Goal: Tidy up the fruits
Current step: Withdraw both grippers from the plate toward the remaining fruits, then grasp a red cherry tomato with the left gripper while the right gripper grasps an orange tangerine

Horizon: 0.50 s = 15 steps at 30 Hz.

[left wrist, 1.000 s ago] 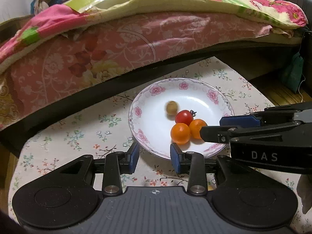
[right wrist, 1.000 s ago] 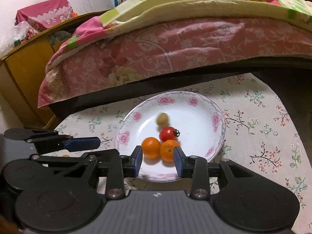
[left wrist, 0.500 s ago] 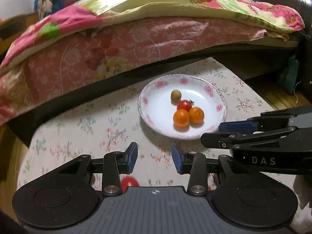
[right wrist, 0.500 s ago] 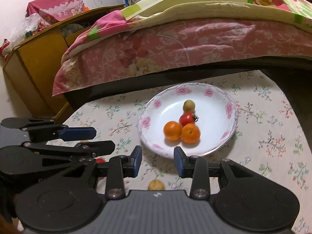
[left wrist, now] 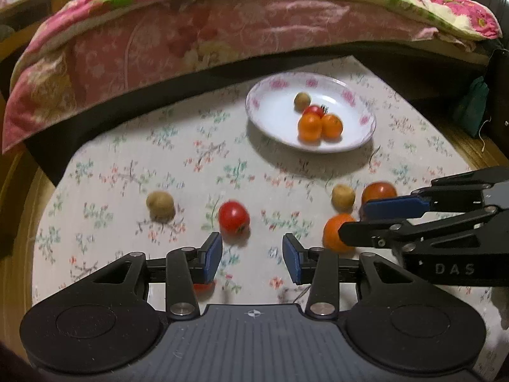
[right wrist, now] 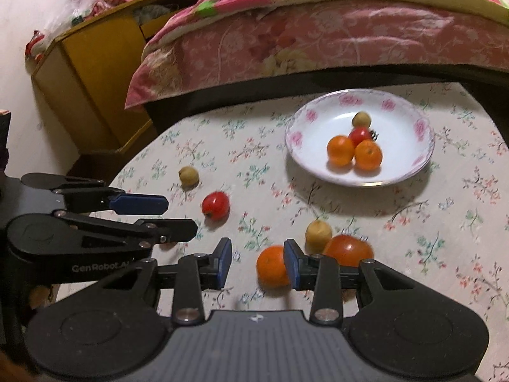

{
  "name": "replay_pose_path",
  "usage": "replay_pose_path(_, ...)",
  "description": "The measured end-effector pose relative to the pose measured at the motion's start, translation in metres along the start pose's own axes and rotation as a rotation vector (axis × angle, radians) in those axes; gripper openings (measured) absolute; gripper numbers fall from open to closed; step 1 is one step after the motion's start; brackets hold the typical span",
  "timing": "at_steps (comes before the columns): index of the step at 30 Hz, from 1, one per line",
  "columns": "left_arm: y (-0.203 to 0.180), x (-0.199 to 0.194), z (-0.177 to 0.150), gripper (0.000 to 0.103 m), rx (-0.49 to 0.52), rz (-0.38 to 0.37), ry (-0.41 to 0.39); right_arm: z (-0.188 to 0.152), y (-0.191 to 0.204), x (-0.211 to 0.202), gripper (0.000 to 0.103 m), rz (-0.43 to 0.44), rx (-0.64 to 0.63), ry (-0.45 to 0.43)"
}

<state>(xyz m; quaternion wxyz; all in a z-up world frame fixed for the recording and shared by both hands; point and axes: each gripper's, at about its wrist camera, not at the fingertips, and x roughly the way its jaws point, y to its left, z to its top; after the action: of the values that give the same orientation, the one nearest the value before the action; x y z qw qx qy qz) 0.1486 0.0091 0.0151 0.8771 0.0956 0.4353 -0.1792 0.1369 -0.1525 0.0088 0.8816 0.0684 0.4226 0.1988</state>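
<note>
On the counter point(left wrist: 105, 187), which a flowered cloth covers, the loose fruits lie along the near edge, probably waiting for their turn to go to the plate. From the left there is a small brown fruit point(left wrist: 160, 204), then a red tomato point(left wrist: 233, 217), and the left gripper point(left wrist: 253, 256) hangs just before this tomato; its jaws are opening and nothing is between them, so I judge the tomato is its next aim. Further right lie an orange point(right wrist: 273, 265), a second brown fruit point(right wrist: 318, 235) and a bigger tomato point(right wrist: 348, 250), close together. The right gripper point(right wrist: 257, 265) is above the orange with narrow jaws; the fruit shows in the gap, but the pads do not seem to press it. The plate point(left wrist: 273, 127) with a pink flower rim stands toward the far right corner and holds two oranges, a tomato and a brown fruit, gathered in its middle. On the right gripper's side I can read "DAS", and on the left one "GenRobot", the rest hidden.
</note>
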Motion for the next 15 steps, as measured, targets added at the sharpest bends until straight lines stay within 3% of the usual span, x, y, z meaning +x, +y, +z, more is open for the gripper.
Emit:
replay_pose_path(8,0.011,0.005,-0.008,0.055,0.002,0.02,-0.002,-0.009,0.0,0.013,0.03,-0.015,0.007,0.04)
replay_pose_path(11,0.016,0.003,-0.012,0.055,-0.009,0.008,-0.004,-0.011,0.001,0.016,0.035,-0.029,-0.013,0.037)
replay_pose_path(15,0.021,-0.001,-0.018,0.056,-0.012,0.045,-0.018,-0.011,0.002,0.017,0.035,-0.038,-0.032,0.028)
